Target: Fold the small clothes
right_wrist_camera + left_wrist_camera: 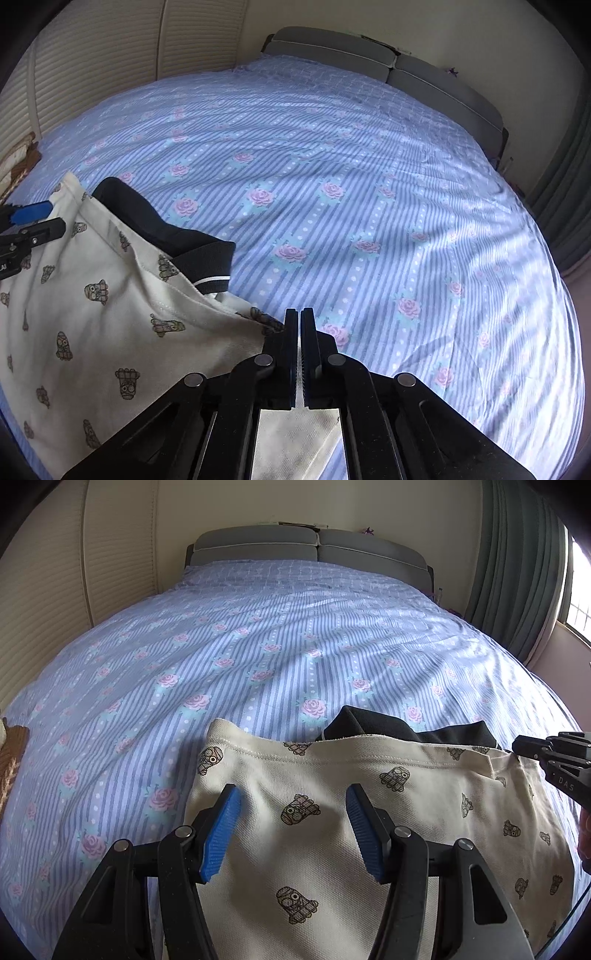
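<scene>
A small cream polo shirt (332,834) with printed cartoon figures and a black collar (373,725) lies on the bed, near the front edge. It also shows in the right wrist view (110,332), collar (177,236) toward the headboard. My left gripper (293,827) is open, its blue pads (221,830) spread just above the shirt's left part. My right gripper (299,332) is shut on the shirt's right edge, with cream cloth showing between its arms. It appears at the right in the left wrist view (532,751).
The bed (258,646) has a blue striped cover with pink roses. A grey headboard (306,548) stands at the far end. A louvred wardrobe (44,602) is on the left, green curtains (517,572) on the right. A brown object (11,760) lies at the bed's left edge.
</scene>
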Demonstrator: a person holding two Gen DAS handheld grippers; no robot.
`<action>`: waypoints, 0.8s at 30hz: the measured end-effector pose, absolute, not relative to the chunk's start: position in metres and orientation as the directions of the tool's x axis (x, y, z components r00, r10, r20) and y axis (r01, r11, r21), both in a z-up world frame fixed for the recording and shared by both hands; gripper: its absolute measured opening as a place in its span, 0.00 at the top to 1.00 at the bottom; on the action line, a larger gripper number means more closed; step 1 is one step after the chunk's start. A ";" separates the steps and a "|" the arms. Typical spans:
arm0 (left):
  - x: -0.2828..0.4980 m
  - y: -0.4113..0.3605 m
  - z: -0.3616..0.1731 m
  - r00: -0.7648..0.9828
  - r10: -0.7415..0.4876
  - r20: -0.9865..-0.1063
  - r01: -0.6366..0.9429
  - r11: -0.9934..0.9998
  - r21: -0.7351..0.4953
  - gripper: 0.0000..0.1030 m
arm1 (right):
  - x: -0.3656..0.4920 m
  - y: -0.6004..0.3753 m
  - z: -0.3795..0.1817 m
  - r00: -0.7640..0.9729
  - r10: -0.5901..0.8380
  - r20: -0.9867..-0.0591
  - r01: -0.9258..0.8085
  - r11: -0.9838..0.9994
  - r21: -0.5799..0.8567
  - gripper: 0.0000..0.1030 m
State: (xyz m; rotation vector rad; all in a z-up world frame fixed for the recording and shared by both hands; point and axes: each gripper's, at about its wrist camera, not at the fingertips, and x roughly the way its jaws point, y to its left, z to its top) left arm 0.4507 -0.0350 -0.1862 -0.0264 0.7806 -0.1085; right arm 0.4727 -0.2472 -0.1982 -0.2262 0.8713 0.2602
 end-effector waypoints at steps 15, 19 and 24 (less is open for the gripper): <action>0.450 -0.038 -0.187 0.706 -0.101 -0.701 0.094 0.994 -0.049 0.43 | 0.444 -0.282 -0.199 0.647 0.149 -0.748 -0.202 0.979 0.021 0.64; 0.451 -0.037 -0.188 0.704 -0.099 -0.703 0.088 0.995 -0.052 0.42 | 0.446 -0.282 -0.208 0.632 0.187 -0.752 -0.201 0.977 0.073 0.80; 0.451 -0.039 -0.188 0.704 -0.095 -0.704 0.090 0.995 -0.045 0.43 | 0.447 -0.283 -0.209 0.637 0.192 -0.747 -0.201 0.976 0.079 0.92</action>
